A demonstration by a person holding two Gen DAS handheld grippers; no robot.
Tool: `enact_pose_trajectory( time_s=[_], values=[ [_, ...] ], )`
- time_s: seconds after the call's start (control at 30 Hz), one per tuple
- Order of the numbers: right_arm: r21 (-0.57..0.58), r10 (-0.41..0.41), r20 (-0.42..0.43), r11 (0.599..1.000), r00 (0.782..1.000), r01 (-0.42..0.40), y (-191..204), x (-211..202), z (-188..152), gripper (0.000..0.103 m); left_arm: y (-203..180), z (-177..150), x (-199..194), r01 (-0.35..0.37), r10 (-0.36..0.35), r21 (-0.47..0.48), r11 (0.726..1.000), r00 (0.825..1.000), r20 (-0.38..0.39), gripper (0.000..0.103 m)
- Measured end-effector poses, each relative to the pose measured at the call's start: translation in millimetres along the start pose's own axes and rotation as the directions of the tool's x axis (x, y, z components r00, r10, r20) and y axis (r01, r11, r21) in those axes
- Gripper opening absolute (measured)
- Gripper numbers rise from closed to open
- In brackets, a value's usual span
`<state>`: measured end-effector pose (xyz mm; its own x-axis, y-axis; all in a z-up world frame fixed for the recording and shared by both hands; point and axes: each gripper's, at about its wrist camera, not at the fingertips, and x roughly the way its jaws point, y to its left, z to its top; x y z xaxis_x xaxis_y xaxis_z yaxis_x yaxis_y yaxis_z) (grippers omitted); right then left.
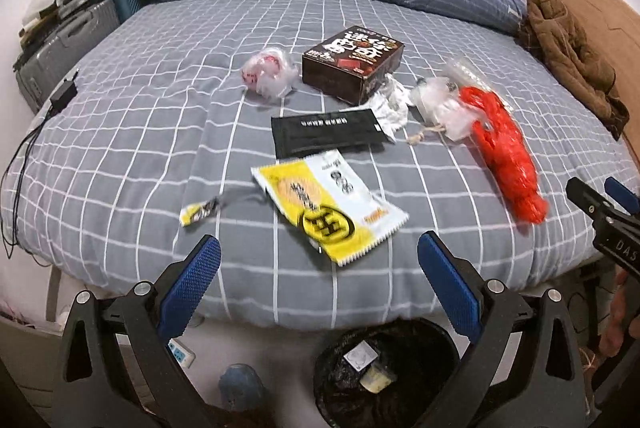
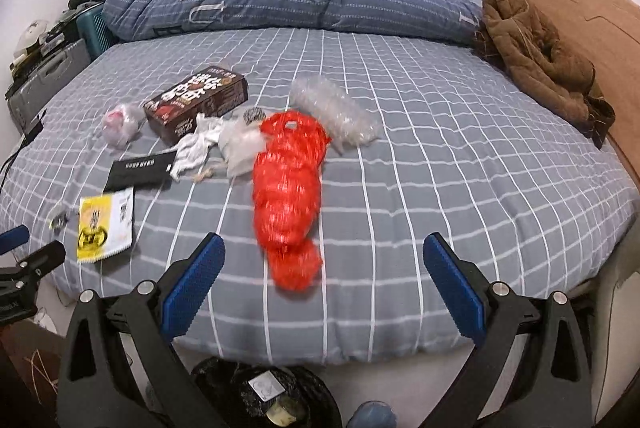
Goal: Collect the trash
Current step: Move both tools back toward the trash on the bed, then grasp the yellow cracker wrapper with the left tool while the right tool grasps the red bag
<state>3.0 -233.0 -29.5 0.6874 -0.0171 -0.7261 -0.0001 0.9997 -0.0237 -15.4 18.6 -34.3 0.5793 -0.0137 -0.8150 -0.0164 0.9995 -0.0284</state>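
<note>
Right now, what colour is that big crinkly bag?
Bright red bag, clearest in the right wrist view.

Bed [image 2: 440, 155] with grey checked sheet: red plastic bag [image 2: 286, 187], brown box [image 2: 196, 103], black pouch [image 1: 326, 131], yellow-white wrapper [image 1: 328, 203], bubble wrap [image 2: 334, 111], crumpled tissue [image 1: 390, 105], brown jacket [image 2: 540, 55], blue quilt [image 2: 280, 1].

The left gripper [image 1: 319, 260] hangs with its jaws spread wide and nothing between its blue pads [image 1: 192, 288]. The right gripper [image 2: 325, 260] is just as wide, also empty. The two sit side by side, near each other.
</note>
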Motion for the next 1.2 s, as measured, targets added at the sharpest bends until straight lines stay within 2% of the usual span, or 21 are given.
enact_pose_trajectory(
  time_s=[0.17,0.33,0.63,0.8,0.9,1.07,1.2],
  values=[
    [0.001,0.012,-0.001,1.0,1.0,-0.012,0.9,20.2,17.5,0.094,1.6,17.8,19.7,-0.008,0.008,-0.007,1.0,1.0,-0.005,0.097],
    [-0.008,0.024,-0.038,1.0,0.999,-0.024,5.6,52.3,25.7,0.091,7.7,30.3,50.7,-0.01,0.009,-0.034,0.999,0.999,-0.036,0.097],
    [-0.027,0.031,-0.093,0.999,0.995,-0.033,15.1,96.9,29.8,0.085,11.0,31.1,91.8,-0.067,0.061,-0.048,0.997,0.991,-0.118,0.097],
    [-0.014,0.038,-0.118,0.999,0.992,-0.04,18.3,113.2,34.5,0.081,10.3,30.6,101.0,-0.083,0.076,-0.049,0.995,0.987,-0.141,0.096],
    [-0.011,0.041,-0.137,0.999,0.99,-0.042,20.4,121.9,36.6,0.075,8.8,32.4,103.1,-0.098,0.091,-0.041,0.994,0.985,-0.147,0.096],
    [0.003,0.048,-0.157,0.999,0.986,-0.048,21.2,129.6,38.9,0.067,5.1,35.0,104.8,-0.104,0.092,-0.062,0.993,0.979,-0.181,0.096],
    [0.004,0.058,-0.161,0.998,0.985,-0.058,22.4,131.3,40.2,0.064,3.6,37.7,100.8,-0.102,0.083,-0.095,0.99,0.979,-0.187,0.096]
  ],
)
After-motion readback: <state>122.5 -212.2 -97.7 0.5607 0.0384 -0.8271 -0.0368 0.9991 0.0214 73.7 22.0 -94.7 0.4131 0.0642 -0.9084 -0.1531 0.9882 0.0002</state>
